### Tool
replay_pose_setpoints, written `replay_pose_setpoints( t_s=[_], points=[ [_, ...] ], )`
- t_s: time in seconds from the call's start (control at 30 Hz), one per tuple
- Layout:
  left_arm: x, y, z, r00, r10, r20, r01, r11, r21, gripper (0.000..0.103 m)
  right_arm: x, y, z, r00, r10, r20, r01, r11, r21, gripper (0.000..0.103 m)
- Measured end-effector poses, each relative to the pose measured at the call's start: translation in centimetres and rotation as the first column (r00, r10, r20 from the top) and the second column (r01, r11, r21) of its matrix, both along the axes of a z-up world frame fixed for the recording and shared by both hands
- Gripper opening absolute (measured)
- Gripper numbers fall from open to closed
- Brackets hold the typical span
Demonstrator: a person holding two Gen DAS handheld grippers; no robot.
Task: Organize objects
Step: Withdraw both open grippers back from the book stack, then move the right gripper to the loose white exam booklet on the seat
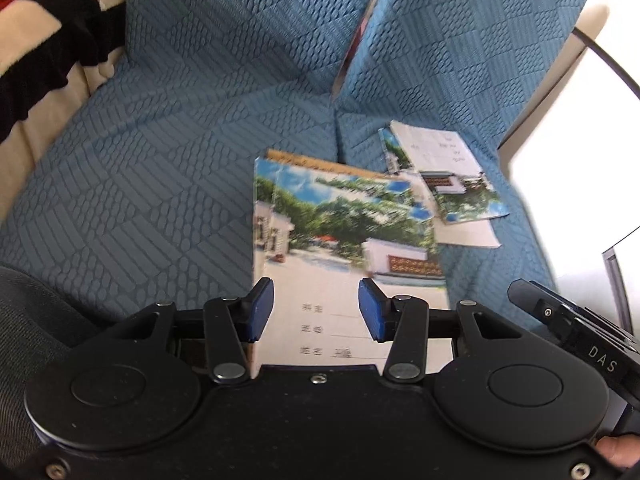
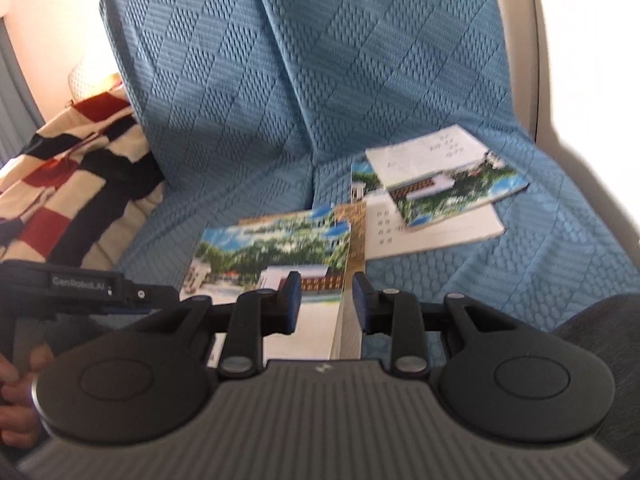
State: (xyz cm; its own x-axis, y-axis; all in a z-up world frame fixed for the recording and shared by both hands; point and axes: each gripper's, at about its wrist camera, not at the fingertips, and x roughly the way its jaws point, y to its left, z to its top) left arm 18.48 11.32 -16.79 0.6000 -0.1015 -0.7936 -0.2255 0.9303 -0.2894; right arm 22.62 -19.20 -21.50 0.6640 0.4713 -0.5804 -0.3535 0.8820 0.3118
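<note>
1. Left wrist view: your left gripper (image 1: pixel 316 308) hangs over the near edge of the near stack of notebooks (image 1: pixel 340 220), which lies on the blue sofa cover (image 1: pixel 160 160). The fingers (image 1: pixel 262 308) stand at a middling width. The printed cover shows between them, and one pad sits at the stack's left edge. I cannot tell whether the pads press on anything. The far pair of notebooks (image 1: pixel 452 184) lies just beyond the stack's right corner, one atop the other, askew. A striped blanket (image 1: pixel 48 40) lies well off to the stack's left.

2. Right wrist view: your right gripper (image 2: pixel 326 300) is at the stack's right edge. Its fingers are narrow, with the stack's thick side rising between them. One pad looks to be against that side. The blur makes it impossible to tell whether this is a firm grip.

3. Step in hand, as I judge it: you are gathering the near stack from both sides before dealing with the far pair.

4. The next move calls for you to confirm the hold on both edges. Then keep the stack level so the loose covers do not fan out, and bring it square beside or onto the far pair.
</note>
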Motion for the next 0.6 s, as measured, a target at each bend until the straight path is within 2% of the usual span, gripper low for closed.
replay_pose_setpoints(
  t_s=[0.27,0.6],
  points=[
    [-0.1,-2.9,3.1,0.997,-0.033,0.075,0.033,0.999,0.001,0.044,-0.7,-2.1,2.4,0.997,-0.050,0.065,0.050,0.999,0.007,0.032],
    [-0.2,-6.1,4.6,0.991,-0.078,0.108,0.079,0.997,-0.010,0.042,-1.6,-4.4,3.8,0.988,-0.122,0.094,0.119,0.992,0.031,0.032]
  ],
)
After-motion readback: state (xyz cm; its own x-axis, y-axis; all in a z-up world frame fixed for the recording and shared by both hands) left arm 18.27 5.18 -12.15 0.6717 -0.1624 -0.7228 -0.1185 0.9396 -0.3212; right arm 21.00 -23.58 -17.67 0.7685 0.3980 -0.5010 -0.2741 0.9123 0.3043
